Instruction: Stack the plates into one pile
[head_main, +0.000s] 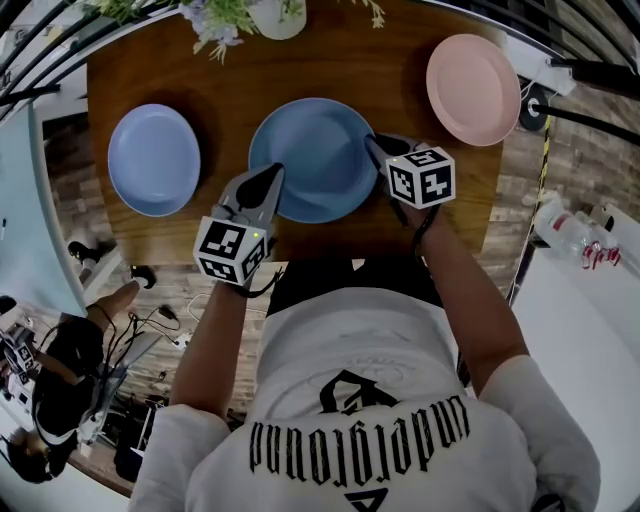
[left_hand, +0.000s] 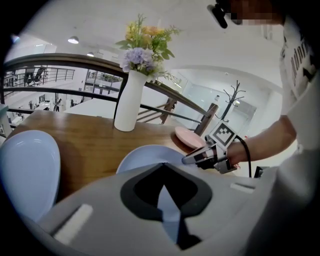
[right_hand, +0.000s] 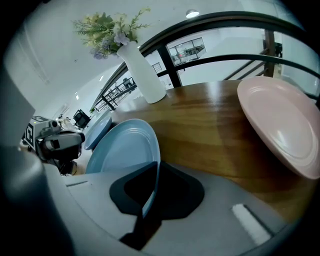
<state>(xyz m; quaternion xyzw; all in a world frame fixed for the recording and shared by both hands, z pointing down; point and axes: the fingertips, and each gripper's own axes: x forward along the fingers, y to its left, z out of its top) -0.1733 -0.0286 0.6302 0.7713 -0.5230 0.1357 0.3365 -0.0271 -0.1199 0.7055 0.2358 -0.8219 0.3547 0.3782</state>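
Three plates lie on the wooden table (head_main: 400, 215). The blue plate (head_main: 313, 158) is in the middle, a paler blue plate (head_main: 153, 160) at the left and a pink plate (head_main: 473, 88) at the right. My left gripper (head_main: 272, 178) is at the blue plate's near-left rim. In the left gripper view the blue plate (left_hand: 145, 157) has its rim pinched between the jaws of my left gripper (left_hand: 162, 167). My right gripper (head_main: 375, 148) is at its right rim. In the right gripper view the edge of the blue plate (right_hand: 125, 150) runs between the closed jaws of my right gripper (right_hand: 156, 165).
A white vase (head_main: 275, 15) with flowers stands at the table's far edge, behind the blue plate. A railing runs beyond the table. The pink plate (right_hand: 282, 125) lies close to my right gripper's right side. Cables and gear lie on the floor at the lower left.
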